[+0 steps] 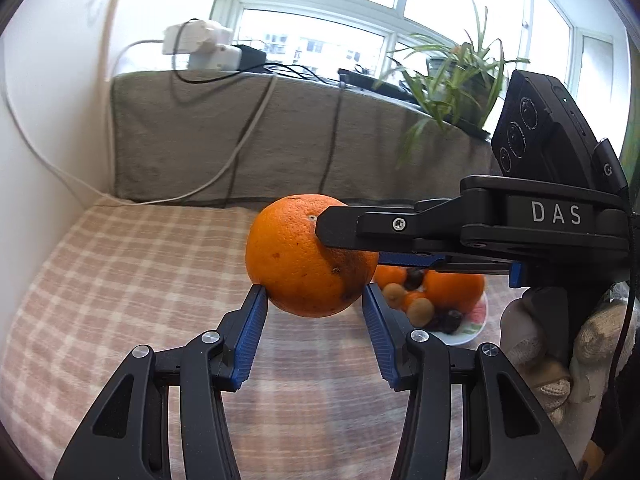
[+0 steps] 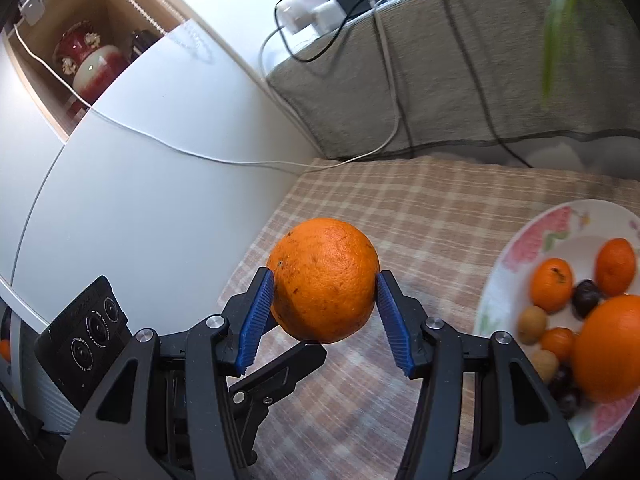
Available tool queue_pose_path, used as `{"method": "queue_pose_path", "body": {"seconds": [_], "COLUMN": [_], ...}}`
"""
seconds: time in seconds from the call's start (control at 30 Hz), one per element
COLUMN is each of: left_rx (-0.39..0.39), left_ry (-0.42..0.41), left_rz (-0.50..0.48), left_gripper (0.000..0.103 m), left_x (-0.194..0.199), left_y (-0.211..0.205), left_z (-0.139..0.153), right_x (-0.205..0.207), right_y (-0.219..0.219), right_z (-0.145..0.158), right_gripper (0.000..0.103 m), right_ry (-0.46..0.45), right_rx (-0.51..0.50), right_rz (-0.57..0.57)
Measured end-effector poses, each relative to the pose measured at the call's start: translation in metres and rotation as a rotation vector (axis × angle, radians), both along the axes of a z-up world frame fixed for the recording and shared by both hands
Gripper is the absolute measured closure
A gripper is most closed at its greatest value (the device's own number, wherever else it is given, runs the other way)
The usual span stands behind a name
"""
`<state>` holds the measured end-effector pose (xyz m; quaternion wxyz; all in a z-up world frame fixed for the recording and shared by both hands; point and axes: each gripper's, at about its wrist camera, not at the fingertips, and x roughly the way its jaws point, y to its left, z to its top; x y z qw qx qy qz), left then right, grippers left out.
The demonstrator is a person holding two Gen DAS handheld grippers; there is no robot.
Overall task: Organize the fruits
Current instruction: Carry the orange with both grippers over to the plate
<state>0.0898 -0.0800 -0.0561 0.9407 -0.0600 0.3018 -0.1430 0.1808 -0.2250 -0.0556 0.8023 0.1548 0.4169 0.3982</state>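
Orange (image 2: 323, 280), round and pitted, sits gripped between ribbed blue pads of both tools (image 1: 314, 304) (image 2: 324, 300) above checked cloth (image 2: 400, 216).

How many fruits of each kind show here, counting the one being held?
Large oranges: 2, one held, one on the plate
Small oranges: 3
Tan fruits: 2
Dark fruits: at least 2; the lower ones are blurred
Total: at least 9
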Motion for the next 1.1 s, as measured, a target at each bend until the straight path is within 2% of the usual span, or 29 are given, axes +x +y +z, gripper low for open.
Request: {"method": "queue_pose_path", "body": {"seconds": [0.47,1.1], "left_rx": [0.003,0.020], "left_ry": [0.050,0.098], "left_rz": [-0.127,-0.198], "left_gripper": [0.055,0.058], "left_x": [0.018,0.023], "left_y": [-0.062,-0.086], "left_z": [-0.012,-0.025], "right_x": [0.007,0.012], "right_y": [-0.072,-0.090], "right_z": [-0.010,-0.018], "right_gripper": [0.048,0.048], "right_ry": [0.025,0.037], "right_rx": [-0.031,-0.104], "right_rz": [-0.121,-0.173]}}
